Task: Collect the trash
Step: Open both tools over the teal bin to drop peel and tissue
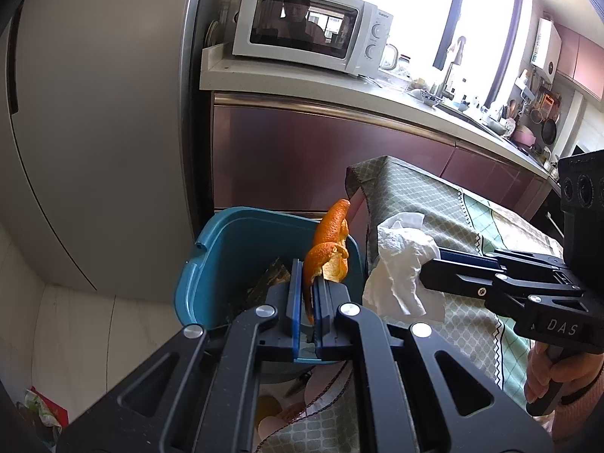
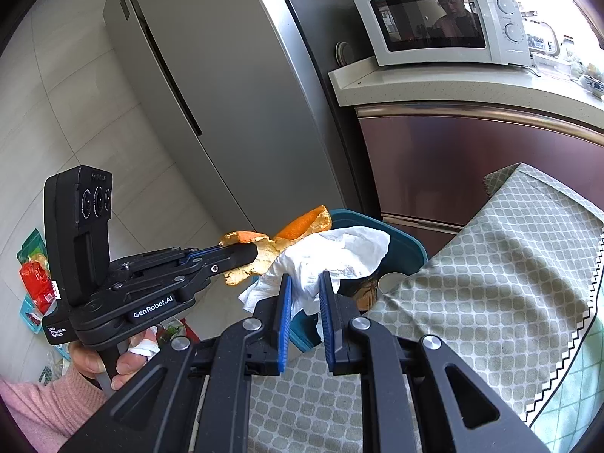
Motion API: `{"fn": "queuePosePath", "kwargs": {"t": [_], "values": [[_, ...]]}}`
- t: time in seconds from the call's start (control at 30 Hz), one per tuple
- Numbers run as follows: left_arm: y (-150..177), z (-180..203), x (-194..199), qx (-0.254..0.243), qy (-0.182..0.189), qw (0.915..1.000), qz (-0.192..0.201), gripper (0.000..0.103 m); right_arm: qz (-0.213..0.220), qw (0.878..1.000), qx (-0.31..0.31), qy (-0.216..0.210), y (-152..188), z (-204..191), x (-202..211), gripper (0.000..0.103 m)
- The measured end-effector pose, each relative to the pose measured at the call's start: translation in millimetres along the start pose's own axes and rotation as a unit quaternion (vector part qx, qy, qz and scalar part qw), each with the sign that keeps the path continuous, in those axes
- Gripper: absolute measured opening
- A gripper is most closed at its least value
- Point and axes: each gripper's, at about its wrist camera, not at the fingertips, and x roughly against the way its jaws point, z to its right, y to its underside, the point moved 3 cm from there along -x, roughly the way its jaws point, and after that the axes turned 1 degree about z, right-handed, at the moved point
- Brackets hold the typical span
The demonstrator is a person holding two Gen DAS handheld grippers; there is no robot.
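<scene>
A curled orange peel [image 1: 329,249] sticks up from my left gripper [image 1: 307,268], which is shut on it above the teal trash bin [image 1: 222,260]. The bin stands on the floor beside the table and holds some wrappers. My right gripper [image 2: 305,279] is shut on a crumpled white tissue [image 2: 332,253], just at the table's corner beside the bin. In the right wrist view the left gripper [image 2: 251,251] holds the peel [image 2: 298,226] over the bin's rim [image 2: 400,236]. The right gripper [image 1: 438,258] with the tissue [image 1: 400,260] shows at the right of the left wrist view.
A table under a green patterned cloth [image 2: 490,283] fills the right. A grey fridge [image 1: 94,113] stands behind the bin, with a counter and white microwave [image 1: 309,26] beside it. Colourful wrappers [image 2: 34,275] lie on the tiled floor at left.
</scene>
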Motion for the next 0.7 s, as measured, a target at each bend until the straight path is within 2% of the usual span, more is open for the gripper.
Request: {"fn": "queuePosePath", "kwargs": {"t": [0.47,0.7], "values": [[11,-20,-51,0.009,-0.028,0.9987,-0.042,0.006,-0.062,0.998,0.003,0.023,5,2,-54,0.014],[18,-24,-76,0.011,-0.033,0.9976,-0.06,0.009,-0.088,0.996,-0.006,0.03,11,7,-74,0.015]]}}
